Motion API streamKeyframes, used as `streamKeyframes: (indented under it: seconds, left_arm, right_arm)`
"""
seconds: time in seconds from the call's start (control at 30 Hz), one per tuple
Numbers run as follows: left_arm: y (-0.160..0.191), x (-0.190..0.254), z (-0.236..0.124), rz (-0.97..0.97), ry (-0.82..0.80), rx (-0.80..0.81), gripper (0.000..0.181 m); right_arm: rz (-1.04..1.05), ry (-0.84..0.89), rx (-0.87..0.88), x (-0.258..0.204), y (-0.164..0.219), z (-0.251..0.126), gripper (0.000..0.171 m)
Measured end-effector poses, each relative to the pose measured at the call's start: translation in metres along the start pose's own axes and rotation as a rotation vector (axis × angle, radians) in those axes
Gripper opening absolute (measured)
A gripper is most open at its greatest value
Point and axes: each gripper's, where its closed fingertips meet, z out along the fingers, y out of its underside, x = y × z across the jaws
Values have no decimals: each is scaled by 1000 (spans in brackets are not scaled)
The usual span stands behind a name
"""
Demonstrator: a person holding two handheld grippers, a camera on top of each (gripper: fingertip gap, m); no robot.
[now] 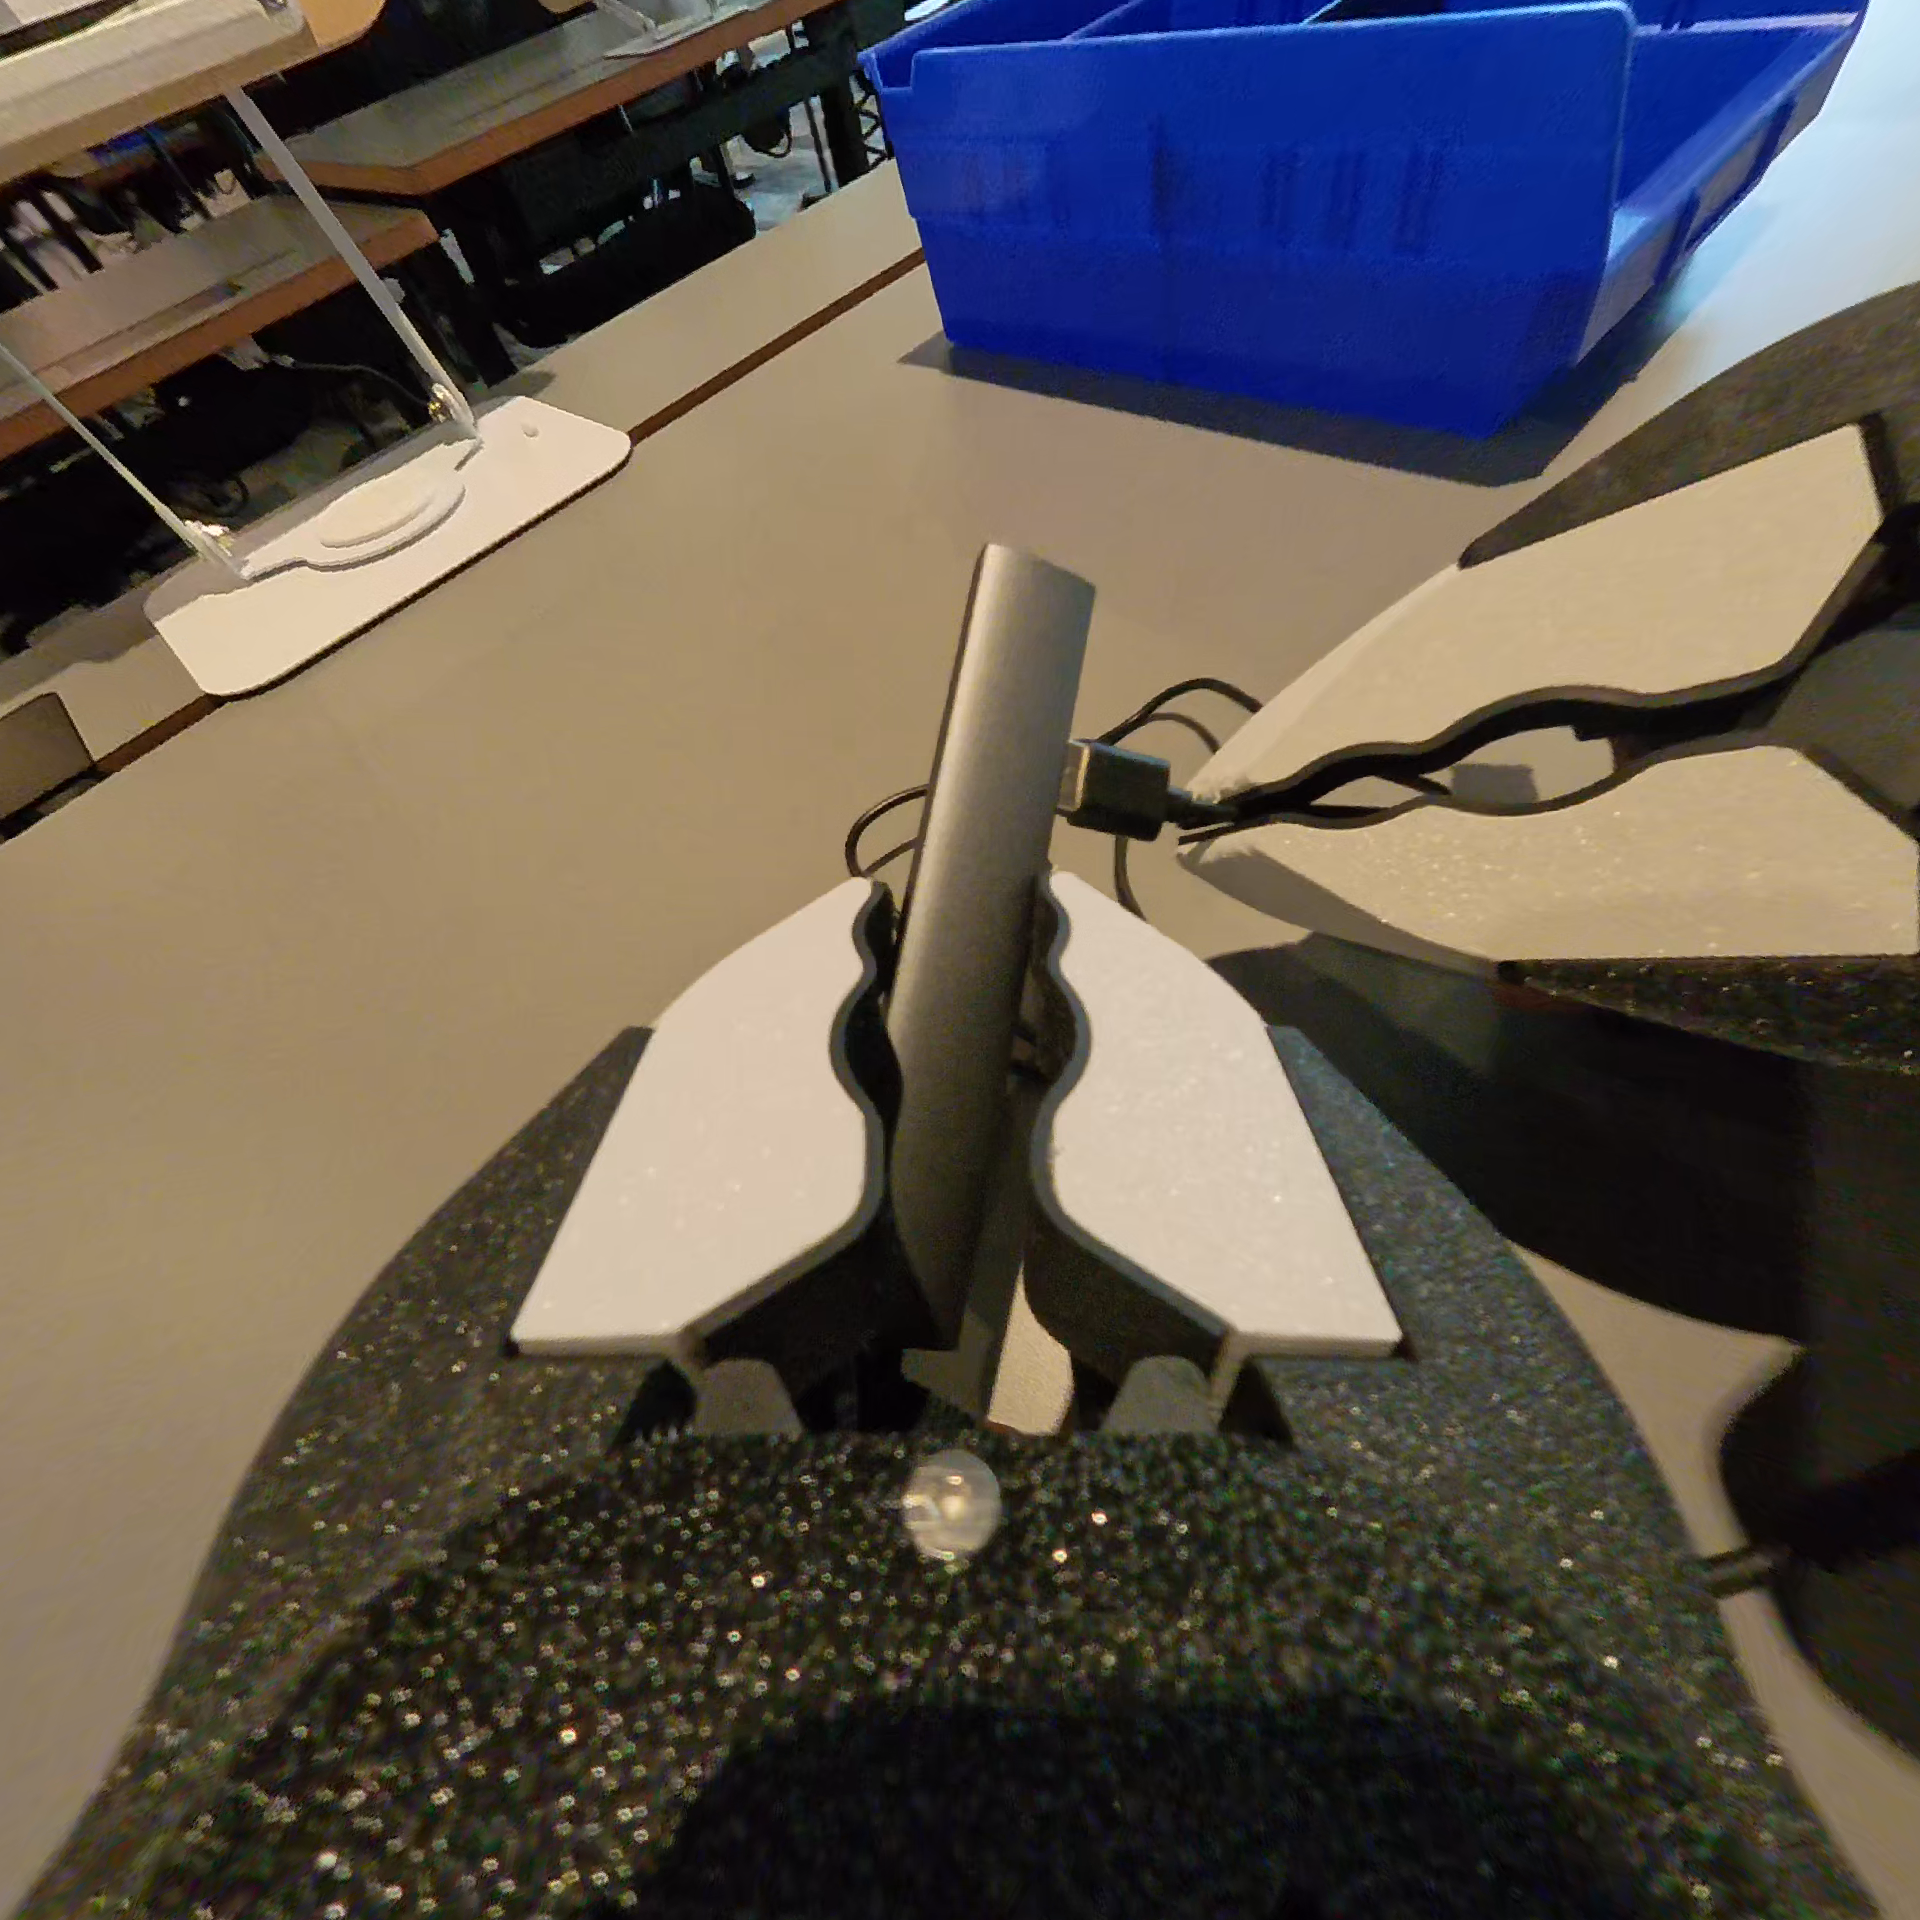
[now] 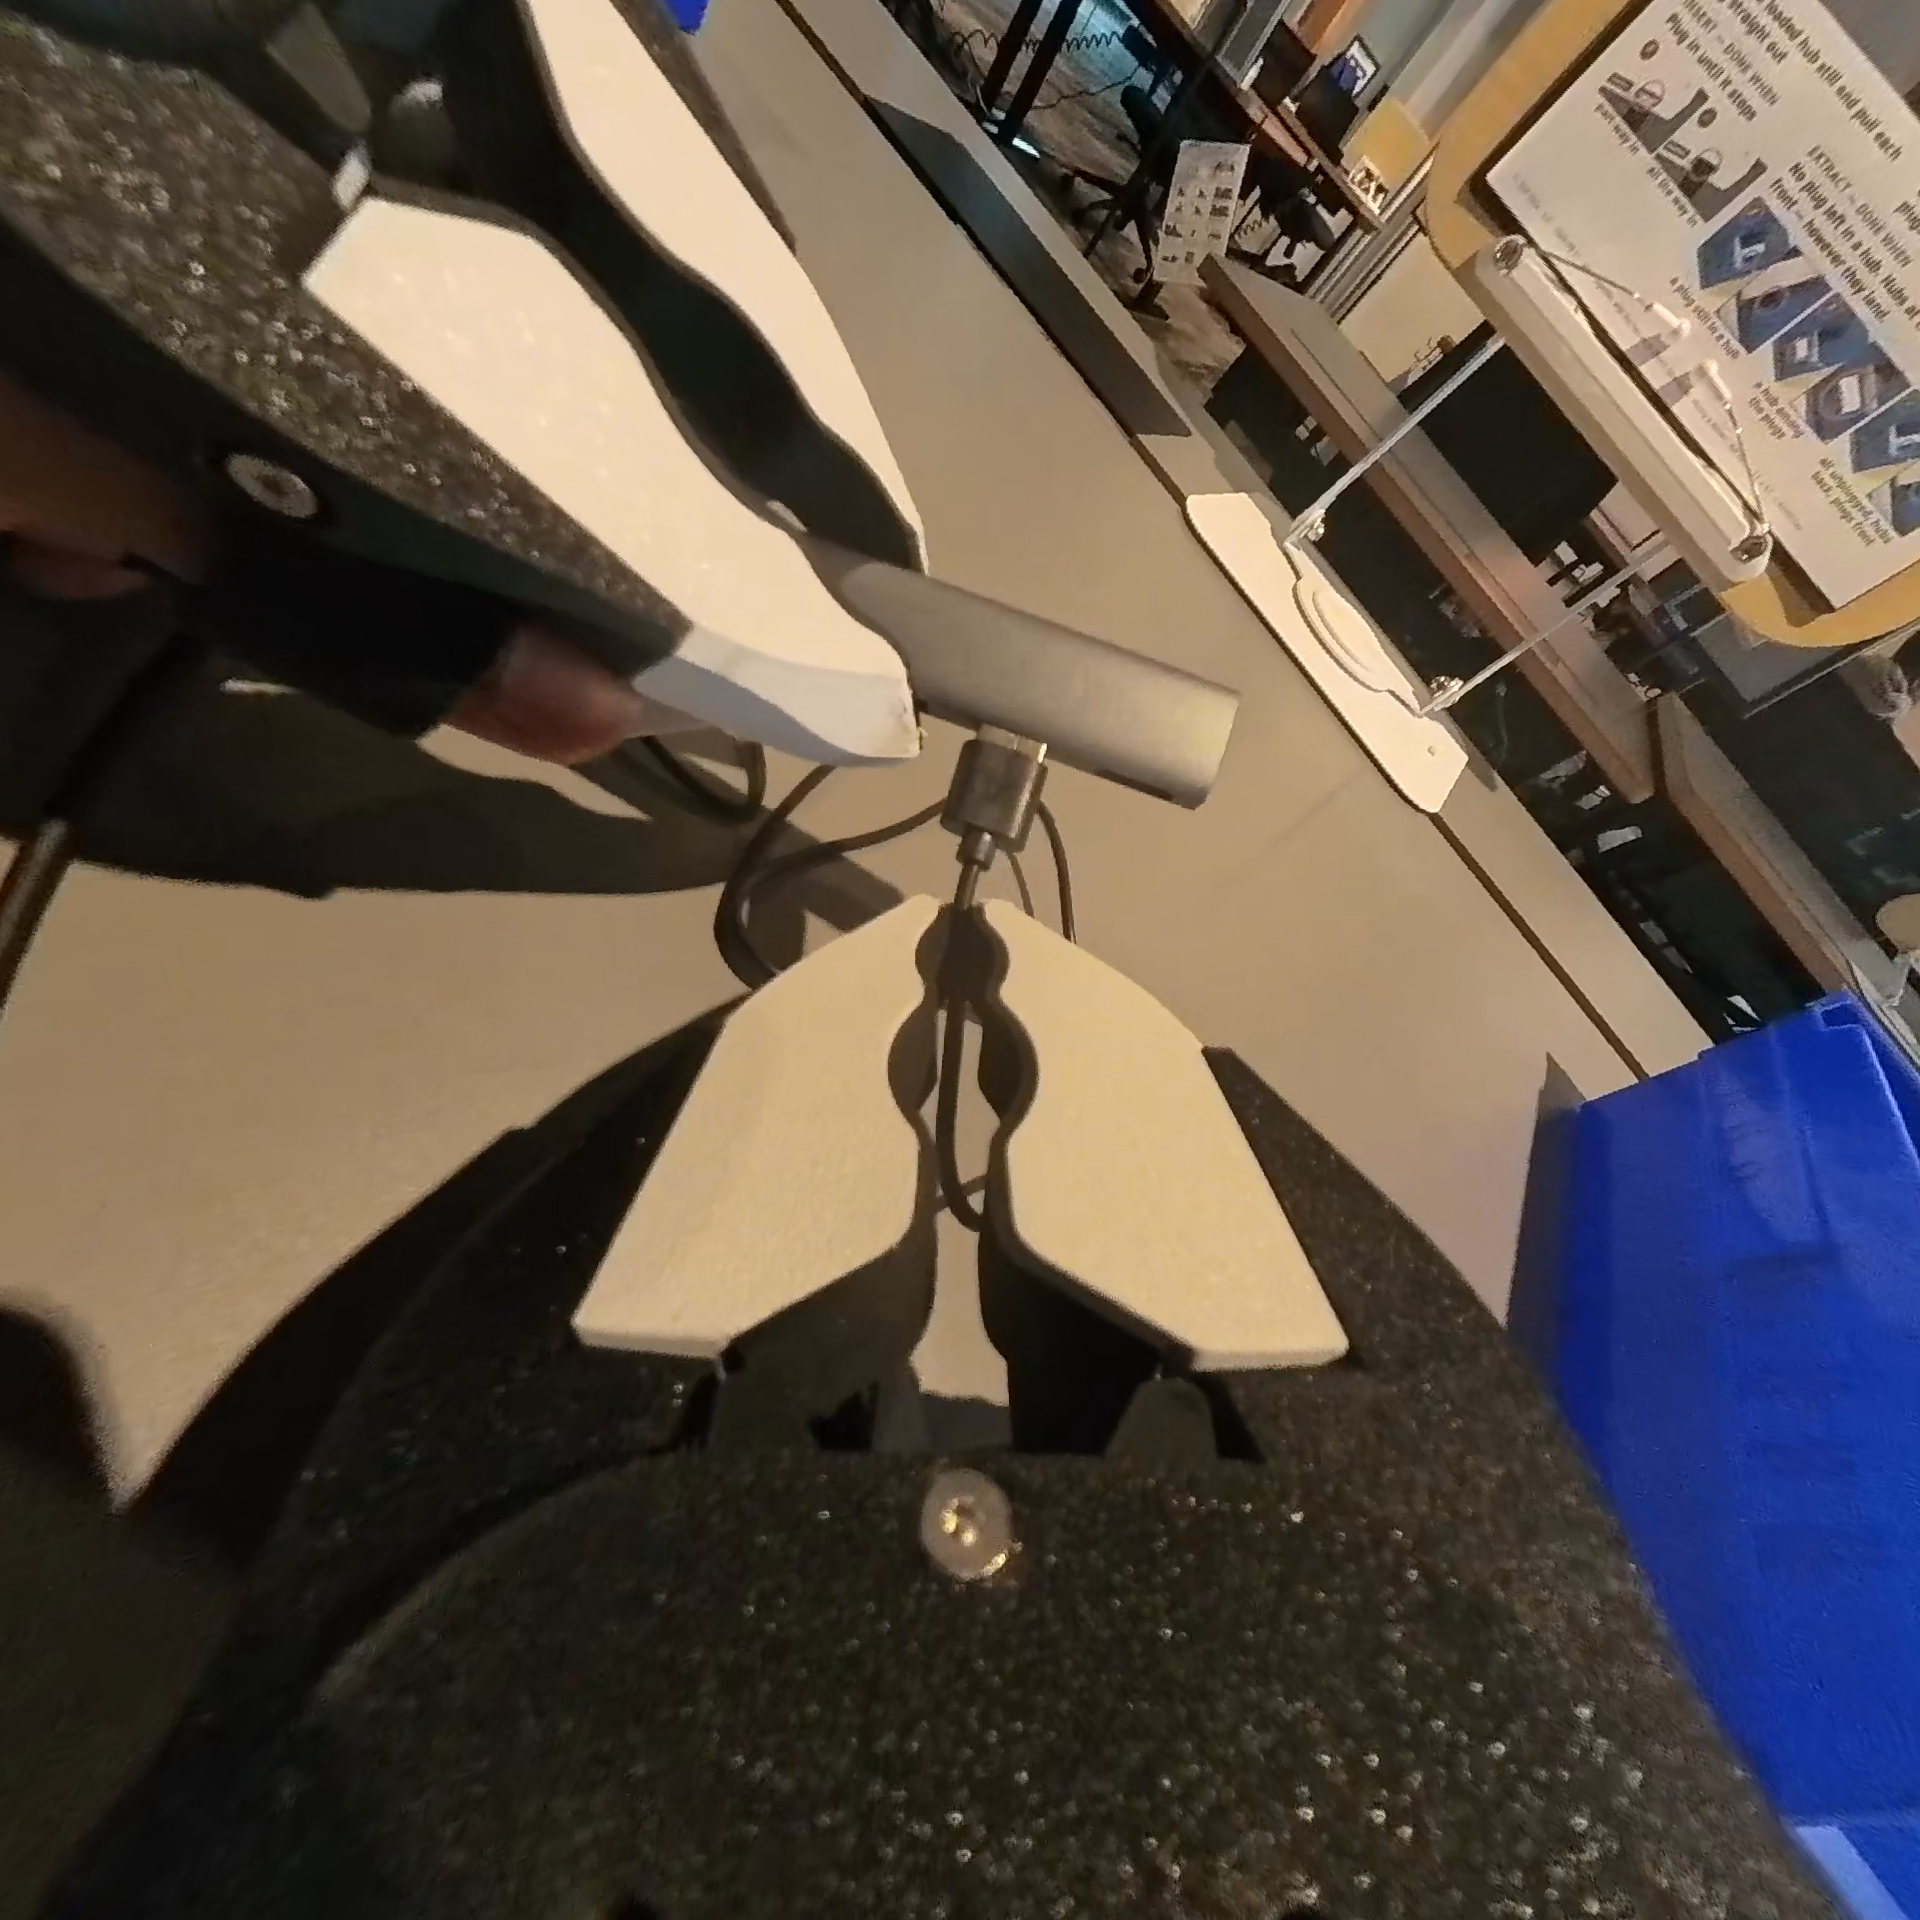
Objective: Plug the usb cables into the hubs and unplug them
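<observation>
- So the left gripper (image 1: pixel 961 894) is clamped on the hub (image 1: pixel 987 831), a slim dark grey stick, squeezing it by its lower half so the hub pokes up and out past the white fingers (image 1: pixel 748 1122).
- The hub is held up off the grey table (image 1: pixel 468 935), not resting on it.
- There's a black usb plug (image 1: pixel 1117 784) seated in the side of the hub, near its upper end; from the right wrist view the same usb plug (image 2: pixel 992 795) hangs off the hub's long edge.
- The right gripper (image 2: pixel 961 914) sits just behind that plug, pressed together on the thin black cable (image 2: pixel 951 1091), which runs back between its fingers. It's gripping the cord, not the plug body.
- More cable loops loosely on the table below the hub.
- A blue bin (image 1: pixel 1351 187) sits on the table well beyond the hub, off to its right.
- A white stand base (image 1: pixel 384 551) with clear legs is off to the hub's left, near the table edge.
- A gloved hand (image 2: pixel 416 665) shows under the left gripper.
</observation>
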Motion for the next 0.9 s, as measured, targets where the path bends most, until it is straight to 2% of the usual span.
streamKeyframes:
  seconds: [0.9]
  left_arm:
    - [-3, 1, 11, -38, -91, -31, 26]
  right_arm:
    - [36, 52, -41, 8, 6, -2, 2]
